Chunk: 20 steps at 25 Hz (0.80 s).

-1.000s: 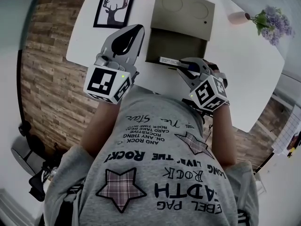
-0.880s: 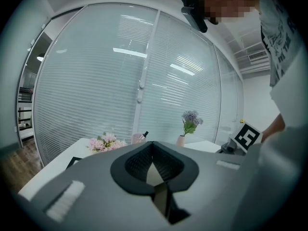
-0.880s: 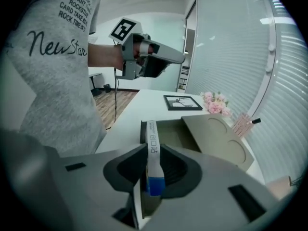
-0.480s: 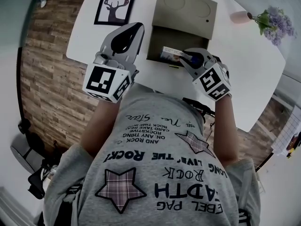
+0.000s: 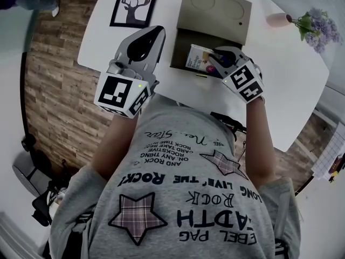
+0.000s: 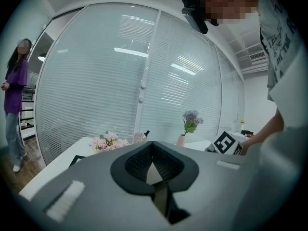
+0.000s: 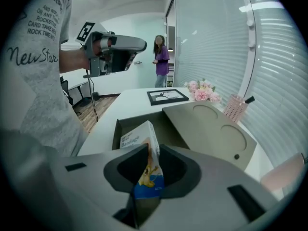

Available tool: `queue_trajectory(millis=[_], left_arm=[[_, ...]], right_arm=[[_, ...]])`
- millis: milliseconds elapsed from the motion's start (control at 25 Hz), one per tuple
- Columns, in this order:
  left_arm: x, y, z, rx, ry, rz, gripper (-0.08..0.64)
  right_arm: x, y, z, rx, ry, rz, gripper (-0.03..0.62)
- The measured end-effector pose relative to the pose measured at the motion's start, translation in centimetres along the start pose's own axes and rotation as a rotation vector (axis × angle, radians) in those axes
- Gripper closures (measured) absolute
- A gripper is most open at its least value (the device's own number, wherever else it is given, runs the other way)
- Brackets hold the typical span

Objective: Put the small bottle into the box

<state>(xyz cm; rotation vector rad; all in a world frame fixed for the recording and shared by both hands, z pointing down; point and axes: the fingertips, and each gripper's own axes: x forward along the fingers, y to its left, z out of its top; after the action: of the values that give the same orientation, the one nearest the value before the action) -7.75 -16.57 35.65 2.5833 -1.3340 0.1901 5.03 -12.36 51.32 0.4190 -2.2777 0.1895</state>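
Observation:
My right gripper (image 5: 213,56) is shut on a small white carton with blue print (image 5: 197,58), not a bottle. It holds the carton tilted just over the hollow of the open grey box (image 5: 180,46), whose lid (image 5: 216,6) lies folded back behind. In the right gripper view the carton (image 7: 143,146) sticks up between the jaws of the right gripper (image 7: 146,174), above the box's near wall (image 7: 118,127). My left gripper (image 5: 152,35) hovers left of the box, shut and empty. In its own view the left gripper (image 6: 154,149) points out level over the table.
A framed deer picture (image 5: 132,4) lies at the table's far left. A pink vase of purple flowers (image 5: 308,24) stands at the far right. Pink flowers (image 7: 202,88) and a pink pen holder (image 7: 236,108) stand by the window. A person (image 7: 161,61) stands beyond the white table (image 5: 280,85).
My right gripper has carried the carton away from the table's near edge to above the box's hollow and rolled it, so its broad face shows. The left gripper has stayed put.

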Motion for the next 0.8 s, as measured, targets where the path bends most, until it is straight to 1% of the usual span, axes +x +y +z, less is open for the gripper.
queue_trajectory(millis=[280,400,600,800], left_arm=[[-0.2,0.1,-0.4,0.001,0.008,0.003,0.551],[-0.3,0.1,-0.6,0.001,0.011,0.003,0.551],[-0.2,-0.3,-0.8,0.009,0.01,-0.009,0.551],[-0.2,-0.8,-1.0,0.021,0.01,-0.026,0.551]], right_arm=[[1.4,-0.9,-1.1,0.029,0.026,-0.035,0.512],[1.2,-1.0,-1.0,0.032,0.019,-0.05,0.512],[-0.6,-1.4,0.0,0.058,-0.04,-0.08,0.512],[-3.9,-1.6,0.8,0.079,-0.104,-0.124,0.512]])
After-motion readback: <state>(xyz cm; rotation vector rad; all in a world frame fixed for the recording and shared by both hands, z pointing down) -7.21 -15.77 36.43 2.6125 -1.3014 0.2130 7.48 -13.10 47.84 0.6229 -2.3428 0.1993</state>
